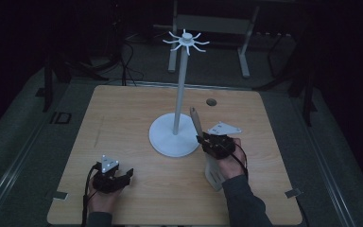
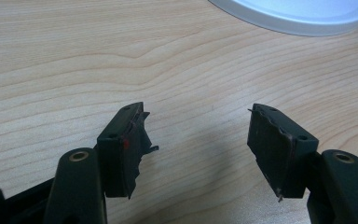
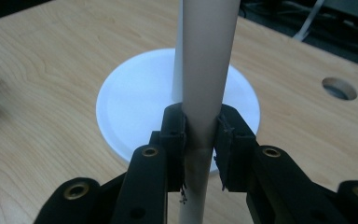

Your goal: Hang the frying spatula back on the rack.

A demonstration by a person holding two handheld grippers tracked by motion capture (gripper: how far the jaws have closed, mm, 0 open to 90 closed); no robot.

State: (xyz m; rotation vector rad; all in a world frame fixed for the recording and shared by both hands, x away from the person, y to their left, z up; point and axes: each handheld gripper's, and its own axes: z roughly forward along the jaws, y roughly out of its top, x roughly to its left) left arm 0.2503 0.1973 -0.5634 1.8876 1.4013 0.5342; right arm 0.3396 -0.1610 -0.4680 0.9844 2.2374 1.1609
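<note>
On the wooden table [image 1: 123,118], near its middle: a white hanging stand [image 1: 180,85] with a round flat base [image 1: 163,137], a thin upright pole and a ring of short curved hooks at the top.

Just to the right of this base: the right tool [image 1: 207,142], held in the person's right hand [image 1: 231,163]. Clamped with both jaws on a long pale utensil [image 1: 196,120], around the round handle. In the right gripper view, the same tool [image 3: 200,126] with its two black pads pressed on both sides of the handle [image 3: 207,60]. Behind the handle, the white base [image 3: 130,107] and the lower part of the pole.

In the high view, the utensil tilted: thin handle end up and toward the stand, wide whitish end low, near the front edge of the table and beside the right wrist. Cannot tell if this wide end touches the table. Exact kind of utensil also not clear.

At the front left of the table: the left tool [image 1: 123,176], well apart from the stand. Jaws wide apart in the left gripper view [image 2: 198,135], with bare wood between them and nothing held. At the top of that view, the edge of the white base [image 2: 298,14].

Behind the stand, a small round hole [image 1: 211,101] in the table.
</note>
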